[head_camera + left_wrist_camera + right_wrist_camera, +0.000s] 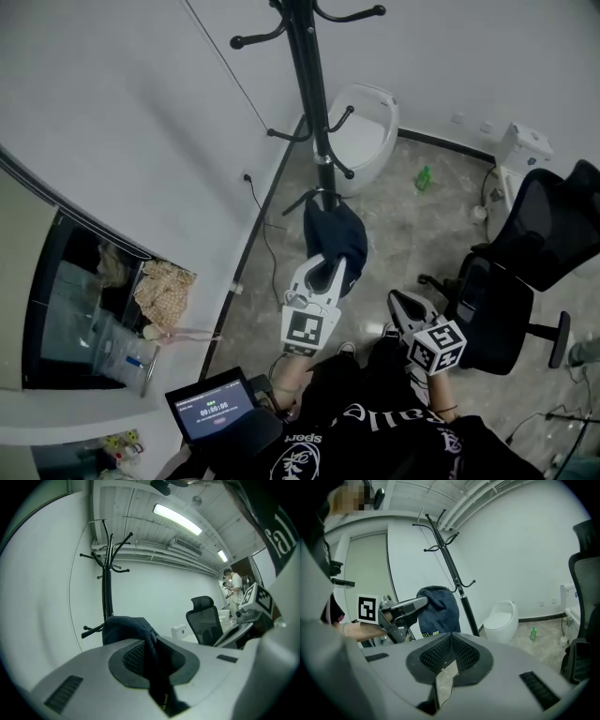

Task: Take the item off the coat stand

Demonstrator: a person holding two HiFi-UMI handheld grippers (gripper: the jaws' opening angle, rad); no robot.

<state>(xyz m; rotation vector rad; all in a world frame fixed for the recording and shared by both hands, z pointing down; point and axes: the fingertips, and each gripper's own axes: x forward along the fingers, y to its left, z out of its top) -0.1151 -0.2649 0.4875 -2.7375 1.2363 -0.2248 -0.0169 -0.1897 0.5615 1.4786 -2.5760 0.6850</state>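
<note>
The black coat stand (310,94) rises by the white wall, its hooks bare at the top. A dark navy fabric item (336,234) hangs low beside the pole, its top next to a low hook; I cannot tell whether it still rests on that hook. My left gripper (326,269) is shut on the item's lower edge. In the left gripper view the fabric (129,627) runs down between the pads of the left gripper (151,645). My right gripper (401,302) hovers to the right, apart from the item (437,607). The right gripper (450,644) is shut on nothing.
A white toilet-shaped fixture (367,127) stands behind the stand, with a green bottle (423,178) on the floor. A black office chair (525,258) is close on the right. A tablet (214,408) and a cluttered shelf (122,309) sit at the left.
</note>
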